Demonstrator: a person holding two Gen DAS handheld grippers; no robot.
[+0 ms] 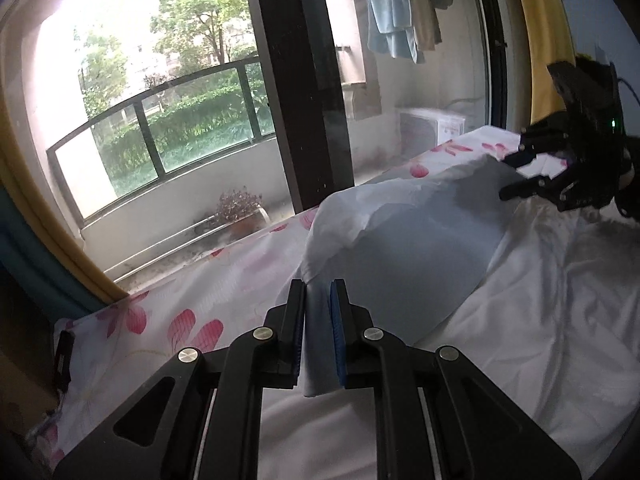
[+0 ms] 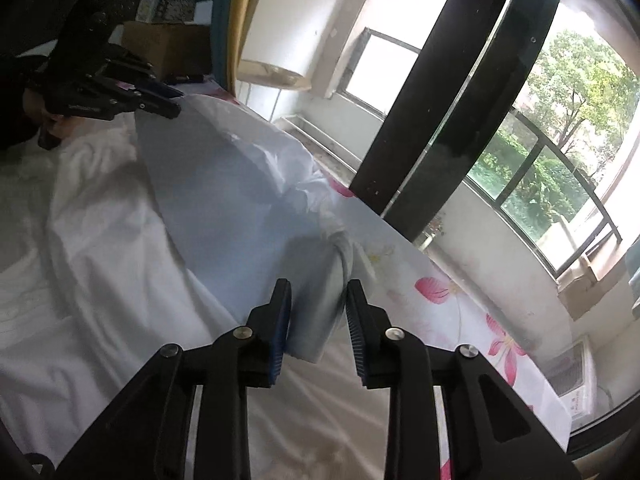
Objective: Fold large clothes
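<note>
The white garment (image 1: 520,320) lay spread and rumpled over a bed dressed in a pink-flowered sheet (image 1: 168,320), and one edge of it was lifted off the rest into a taut, pale blue-grey flap (image 1: 420,248) strung between the two tools; the left gripper (image 1: 318,320) was clamped on the near corner of that flap, a fold of cloth squeezed between its pads; at the far corner the right gripper (image 1: 532,176) reached in, and in its own view (image 2: 318,320) the cloth sat between the fingers, bearing on the left pad (image 2: 280,328) but with a visible gap at the right one, so that grip looked loose, more cradling than pinching; by my reading this was the lift-and-carry part of a fold, the raised edge held up and ready to travel across the body of the garment; the next move called for the right jaws to bite firmly first, then both hands to carry the edge over together, level and in step, keeping it tight so no slack bunched underneath; beyond the bed stood the dark door frame (image 1: 296,80), the balcony railing (image 1: 160,120) and hanging laundry (image 1: 396,8).
</note>
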